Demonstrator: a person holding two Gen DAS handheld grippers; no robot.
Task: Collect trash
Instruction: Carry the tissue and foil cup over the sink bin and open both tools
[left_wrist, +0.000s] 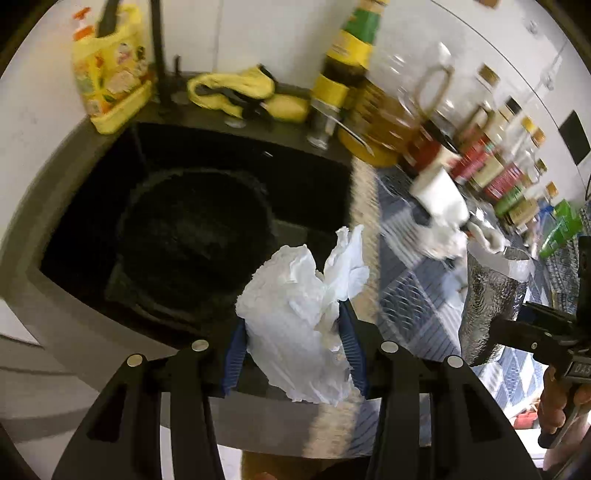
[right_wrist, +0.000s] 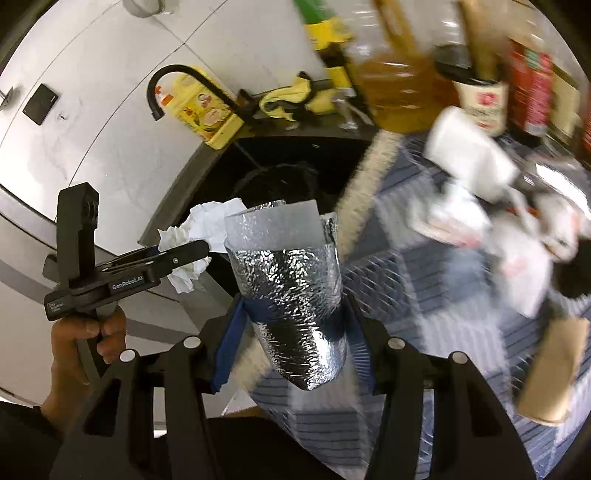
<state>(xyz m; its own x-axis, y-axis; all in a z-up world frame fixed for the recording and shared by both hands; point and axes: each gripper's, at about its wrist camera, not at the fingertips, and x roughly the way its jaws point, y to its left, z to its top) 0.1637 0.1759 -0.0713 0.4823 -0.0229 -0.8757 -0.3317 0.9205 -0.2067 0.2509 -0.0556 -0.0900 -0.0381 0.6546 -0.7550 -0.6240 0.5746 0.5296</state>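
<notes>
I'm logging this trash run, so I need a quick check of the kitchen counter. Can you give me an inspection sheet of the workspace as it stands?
Surface: grey counter with a black sink; a blue patterned mat to its right.
Job's things: crumpled white paper and a silver foil bag, both held off the counter.
Clutter: yellow detergent jug, yellow cloth, oil and sauce bottles, blurred white litter on the mat.
Grippers: left gripper shut on the paper; right gripper shut on the foil bag.
Cables: nothing seen.
Surroundings: white wall, black faucet.
</notes>
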